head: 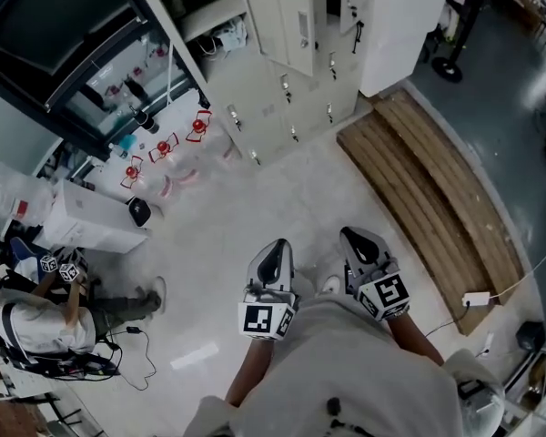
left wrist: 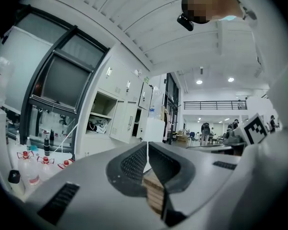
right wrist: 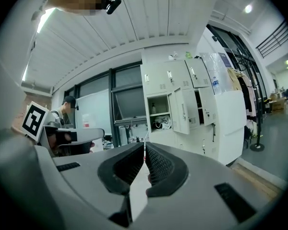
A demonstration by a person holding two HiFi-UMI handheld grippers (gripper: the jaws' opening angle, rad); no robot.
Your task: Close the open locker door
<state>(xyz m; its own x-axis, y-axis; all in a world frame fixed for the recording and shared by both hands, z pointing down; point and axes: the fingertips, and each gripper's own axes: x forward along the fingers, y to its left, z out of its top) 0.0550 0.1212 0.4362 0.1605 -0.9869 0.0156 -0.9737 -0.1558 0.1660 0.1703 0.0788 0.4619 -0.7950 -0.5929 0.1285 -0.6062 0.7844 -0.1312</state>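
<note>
The left hand-held gripper (left wrist: pixel 147 146) has its jaws pressed together on nothing, and so does the right hand-held gripper (right wrist: pixel 144 148); each gripper's own view shows this plainly. Only the head view shows the two side by side over the pale floor (head: pixel 255 208), well apart from the lockers (head: pixel 273 94) at the far side, with wooden planks (head: pixel 428 189) to the right. The right gripper view shows the open locker door (right wrist: pixel 185 110) swung outward beside a cluttered shelf (right wrist: pixel 159 114).

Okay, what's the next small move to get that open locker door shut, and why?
Probably step forward toward the open white metal locker door: both the left gripper and right gripper are shut, empty, and well short of it.
</note>
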